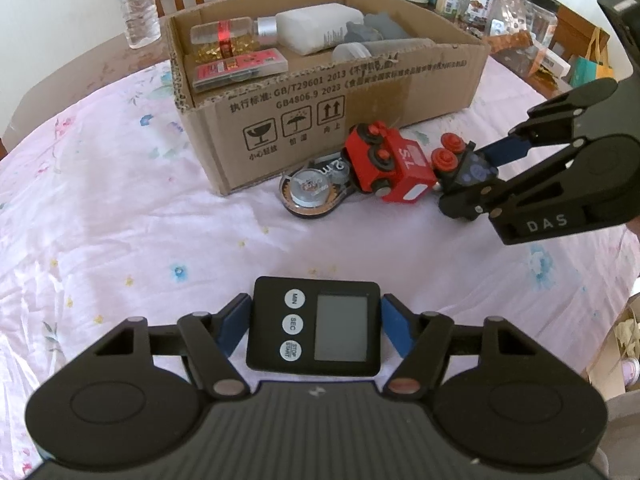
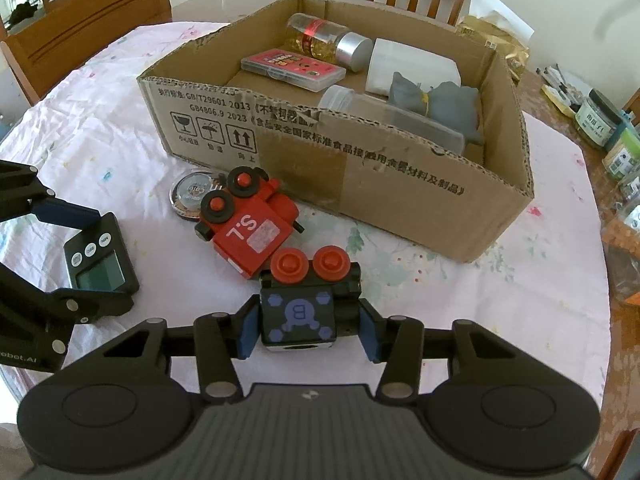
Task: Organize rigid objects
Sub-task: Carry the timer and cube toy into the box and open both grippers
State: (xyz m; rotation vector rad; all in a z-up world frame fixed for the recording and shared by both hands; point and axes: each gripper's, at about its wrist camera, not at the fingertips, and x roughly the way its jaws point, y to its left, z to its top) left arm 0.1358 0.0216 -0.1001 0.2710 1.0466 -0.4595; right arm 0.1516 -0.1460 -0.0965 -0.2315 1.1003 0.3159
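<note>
A black digital timer (image 1: 312, 328) lies flat on the flowered cloth, and my left gripper (image 1: 316, 304) is shut on it, its blue pads (image 1: 236, 320) against both sides. The right wrist view shows the same timer (image 2: 100, 264) at the left. My right gripper (image 2: 309, 312) is shut on a black toy car (image 2: 298, 312) with red wheels, which rests on the cloth. A red toy car (image 2: 248, 232) lies tipped over just beyond it, touching it. Behind both stands the open cardboard box (image 2: 400, 172), which holds a pill bottle, a pink case and other items.
A round clear tape dispenser (image 1: 310, 194) lies against the box's near corner beside the red car. A water bottle (image 1: 134, 4) stands behind the box. Jars and packets (image 1: 520, 20) crowd the table's right side. Wooden chairs (image 2: 80, 20) ring the table.
</note>
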